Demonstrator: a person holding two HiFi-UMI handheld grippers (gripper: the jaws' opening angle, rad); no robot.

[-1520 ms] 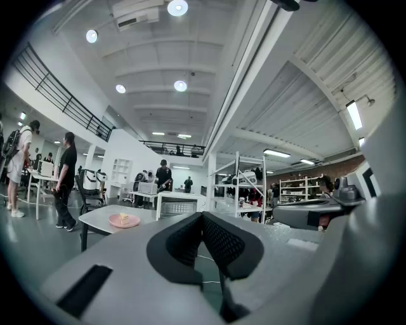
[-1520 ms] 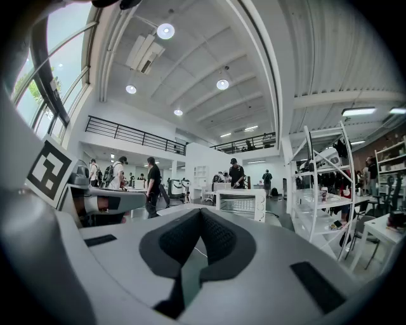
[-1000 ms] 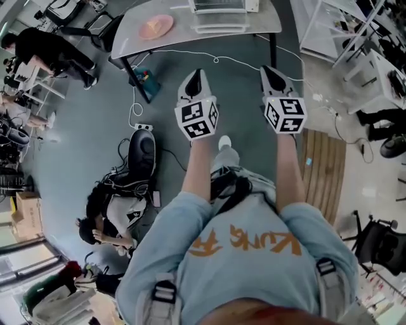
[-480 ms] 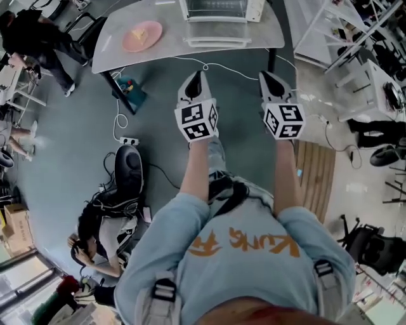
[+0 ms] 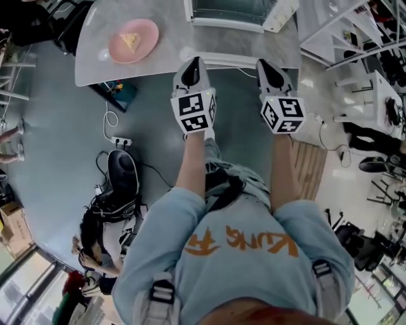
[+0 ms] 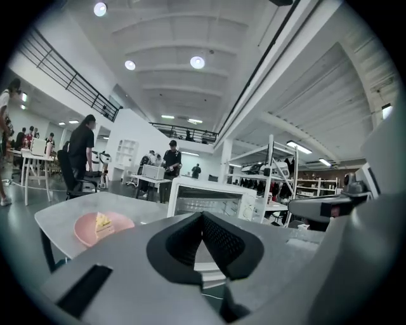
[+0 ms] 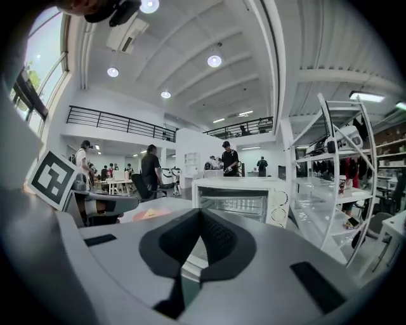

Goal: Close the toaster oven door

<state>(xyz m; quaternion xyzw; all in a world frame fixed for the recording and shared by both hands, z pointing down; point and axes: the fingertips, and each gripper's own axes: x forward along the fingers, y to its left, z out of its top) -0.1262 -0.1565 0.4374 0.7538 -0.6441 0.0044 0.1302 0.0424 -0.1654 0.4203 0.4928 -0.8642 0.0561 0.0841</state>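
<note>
Toaster oven (image 5: 233, 11): stands on table (image 5: 168, 54) ahead, door (image 5: 229, 57) lying open toward the tongs. Probably light, stiff, hinged, glass-paned; best lifted under front edge. Left gripper (image 5: 193, 65), right gripper (image 5: 267, 67): pressed together, empty.

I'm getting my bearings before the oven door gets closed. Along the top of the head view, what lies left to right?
A pink plate with a cake slice, toaster oven, white shelving rack.
</note>
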